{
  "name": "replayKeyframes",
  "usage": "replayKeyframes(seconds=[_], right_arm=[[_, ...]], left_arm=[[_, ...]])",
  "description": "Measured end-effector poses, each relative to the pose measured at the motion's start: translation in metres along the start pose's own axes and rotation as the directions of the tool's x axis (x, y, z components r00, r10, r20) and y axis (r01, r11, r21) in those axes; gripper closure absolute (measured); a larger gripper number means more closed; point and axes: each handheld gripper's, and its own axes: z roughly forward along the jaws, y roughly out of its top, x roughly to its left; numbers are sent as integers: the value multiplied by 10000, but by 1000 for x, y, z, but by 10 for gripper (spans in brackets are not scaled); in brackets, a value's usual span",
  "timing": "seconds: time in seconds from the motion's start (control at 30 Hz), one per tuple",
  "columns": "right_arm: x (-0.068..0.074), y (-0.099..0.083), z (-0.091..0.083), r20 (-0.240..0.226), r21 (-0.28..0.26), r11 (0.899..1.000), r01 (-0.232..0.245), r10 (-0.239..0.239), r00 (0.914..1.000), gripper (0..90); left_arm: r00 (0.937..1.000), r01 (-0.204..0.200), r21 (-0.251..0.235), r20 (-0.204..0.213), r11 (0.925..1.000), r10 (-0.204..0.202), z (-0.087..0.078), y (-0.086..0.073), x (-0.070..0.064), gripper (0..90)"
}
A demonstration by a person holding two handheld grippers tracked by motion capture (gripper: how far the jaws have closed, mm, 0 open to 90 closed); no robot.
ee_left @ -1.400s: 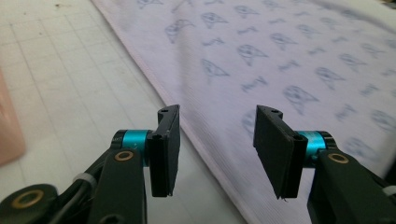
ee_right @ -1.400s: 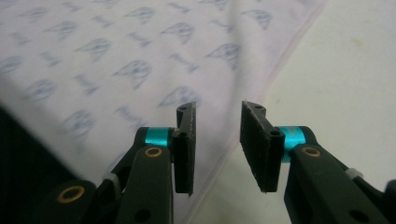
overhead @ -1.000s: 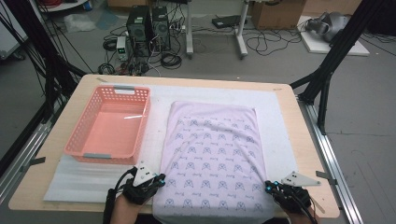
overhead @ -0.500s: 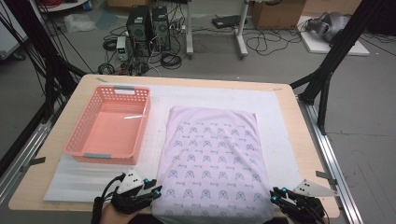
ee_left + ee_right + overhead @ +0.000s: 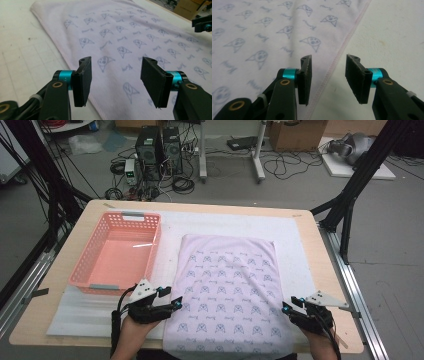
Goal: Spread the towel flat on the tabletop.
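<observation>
Black jaw pads, left gripper (image 5: 115,80): spread wide, nothing between them. They hover over the near left edge of the lilac printed towel (image 5: 140,42), one pad above the hem, the other above the printed cloth. In the high view the left gripper (image 5: 176,304) points its tips at that same edge, just beside the hem.

Black jaw pads, right gripper (image 5: 328,78): spread apart, empty. The towel's stitched hem (image 5: 337,60) runs up between them; the left-hand pad sits over the cloth, the right-hand pad over the white mat (image 5: 392,32). In the high view the right gripper (image 5: 286,307) sits at the towel's near right edge.

Towel (image 5: 227,295): pale lilac, printed with small blue-grey animal faces, spread flat. It lies lengthwise on the mat, its near end reaching the front edge of the table, between the two grippers. A faint crease runs across its middle.

Hands: left hand (image 5: 132,332) and right hand (image 5: 320,345) enter from the bottom edge, each holding its gripper; cables trail from both.

Mat (image 5: 300,250): white, covering most of the table top.

Basket (image 5: 85,265): pink plastic, lattice walls, left of the towel, just apart from it.

Table (image 5: 330,285): pale wood.
</observation>
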Motion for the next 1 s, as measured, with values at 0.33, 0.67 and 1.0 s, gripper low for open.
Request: replayKeyframes(seconds=[0.33, 0.67, 1.0], right_arm=[[-12, 15, 34, 221, 467, 9989, -103, 93, 9997, 548], [-28, 21, 30, 883, 831, 9965, 130, -204, 9959, 556], [-28, 28, 16, 215, -722, 9972, 214, -199, 9996, 353]], left_arm=[[10000, -73, 82, -14, 9999, 73, 22, 11, 5, 406], [9998, -25, -118, -196, 9999, 23, 29, 15, 10, 369], [9996, -81, -612, -280, 9981, 64, 21, 14, 16, 198]])
